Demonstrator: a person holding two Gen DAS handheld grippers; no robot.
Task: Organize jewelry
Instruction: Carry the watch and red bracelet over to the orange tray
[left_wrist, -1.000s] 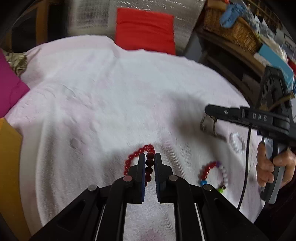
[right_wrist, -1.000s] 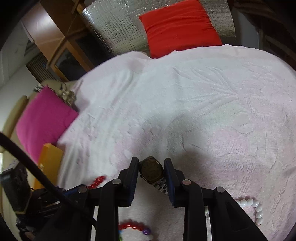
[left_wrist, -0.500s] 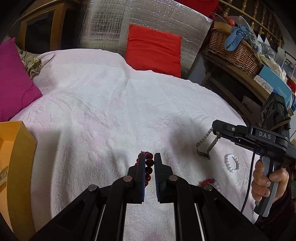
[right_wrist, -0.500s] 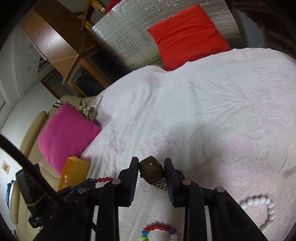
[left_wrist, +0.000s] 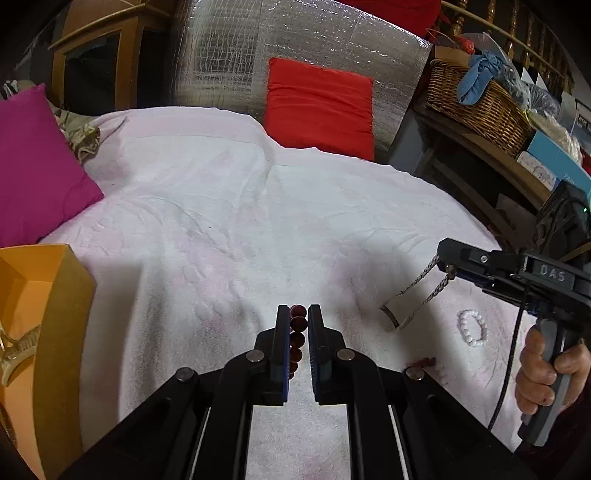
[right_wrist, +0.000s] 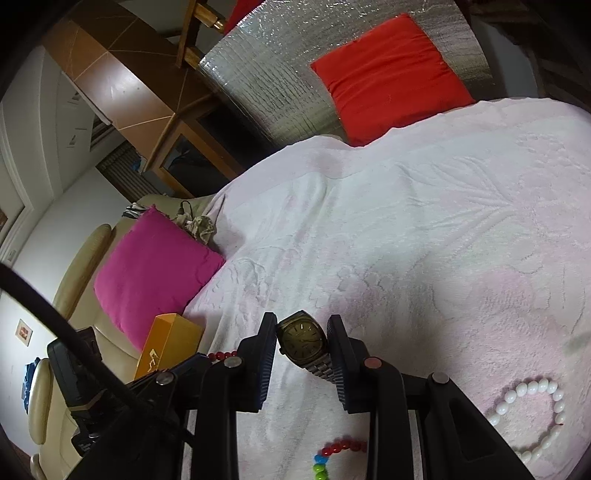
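My left gripper (left_wrist: 298, 314) is shut on a dark red bead bracelet (left_wrist: 297, 332) and holds it above the pale pink towel (left_wrist: 240, 221). My right gripper (right_wrist: 302, 325) is shut on a gold-faced wristwatch (right_wrist: 302, 339) with a metal band, also lifted; the watch hangs from it in the left wrist view (left_wrist: 406, 310). An open orange box (left_wrist: 40, 332) stands at the left, with a gold piece inside. A white bead bracelet (right_wrist: 532, 410) and a multicoloured bead bracelet (right_wrist: 332, 458) lie on the towel.
A pink cushion (left_wrist: 33, 166) lies at the left and a red cushion (left_wrist: 317, 107) at the back against a silver foil panel. A wicker basket (left_wrist: 476, 103) sits on a wooden shelf at the right.
Both grippers have risen from the towel with their pieces. The left view has swung left, bringing the orange box into sight.
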